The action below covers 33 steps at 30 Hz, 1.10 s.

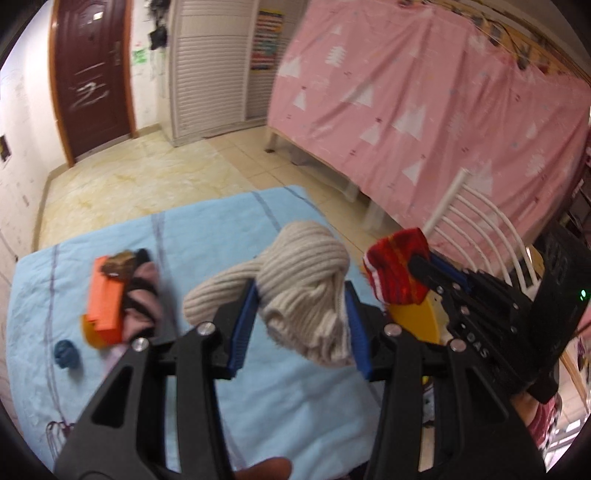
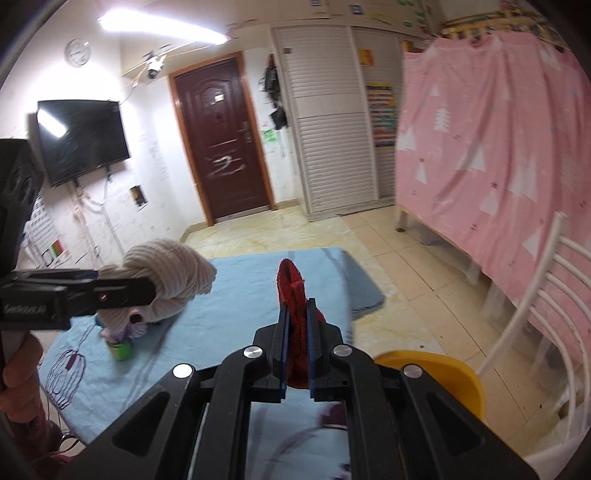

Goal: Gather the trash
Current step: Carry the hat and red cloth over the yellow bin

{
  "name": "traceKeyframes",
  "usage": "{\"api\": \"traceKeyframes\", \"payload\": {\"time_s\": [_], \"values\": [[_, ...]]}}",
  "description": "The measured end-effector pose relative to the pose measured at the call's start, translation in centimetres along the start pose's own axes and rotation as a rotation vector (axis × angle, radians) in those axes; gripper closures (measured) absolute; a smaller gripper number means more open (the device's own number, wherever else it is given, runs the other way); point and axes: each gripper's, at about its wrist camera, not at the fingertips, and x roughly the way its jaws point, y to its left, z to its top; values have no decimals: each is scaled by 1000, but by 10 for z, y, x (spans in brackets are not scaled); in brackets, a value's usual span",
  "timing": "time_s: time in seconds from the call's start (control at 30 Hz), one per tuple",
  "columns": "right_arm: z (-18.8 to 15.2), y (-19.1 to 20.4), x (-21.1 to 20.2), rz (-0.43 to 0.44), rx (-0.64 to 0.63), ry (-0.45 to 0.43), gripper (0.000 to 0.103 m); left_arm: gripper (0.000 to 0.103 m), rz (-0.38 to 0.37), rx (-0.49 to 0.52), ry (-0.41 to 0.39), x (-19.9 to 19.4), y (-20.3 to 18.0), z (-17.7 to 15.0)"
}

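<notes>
Both pickups look done: the left tongs (image 1: 299, 321) pinch a ribbed cream knit bundle (image 1: 306, 280) and the right tongs (image 2: 297, 350) squeeze a fuzzy red sock (image 2: 293, 295) above the blue-clothed counter (image 1: 258, 387), where an orange block (image 1: 105, 299) and small blue wad (image 1: 66, 354) remain.

A long white ceiling tube lamp (image 2: 162, 26) burns out to pure glare high to the left of the right tongs, and it mirrors as a bright streak on the black wall-mounted screen (image 2: 83, 138). The room is evenly bright and warm, with only soft shadows under the hanging pink patterned bedsheet (image 1: 424, 92). Both views bend hard at the rims and end in dark corners. Motion blur smears the dark red-brown wooden door (image 1: 92, 74) and the small things lying left of the left tongs; the tongs themselves stay sharp.
</notes>
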Motion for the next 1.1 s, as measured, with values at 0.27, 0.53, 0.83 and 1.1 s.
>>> {"api": "traceKeyframes", "payload": {"time_s": [0.27,0.53,0.83,1.1], "values": [[-19,-58,-10,-61,85,-9,102,59,-59,84,37,27,-61,7],[-42,-97,-5,-103,132,36,102,59,-128,127,54,55,-108,17],[-64,-125,3,-164,183,71,96,52,-148,160,98,84,-144,17],[-65,-126,-8,-157,196,34,18,52,-146,171,67,73,-143,15]]}}
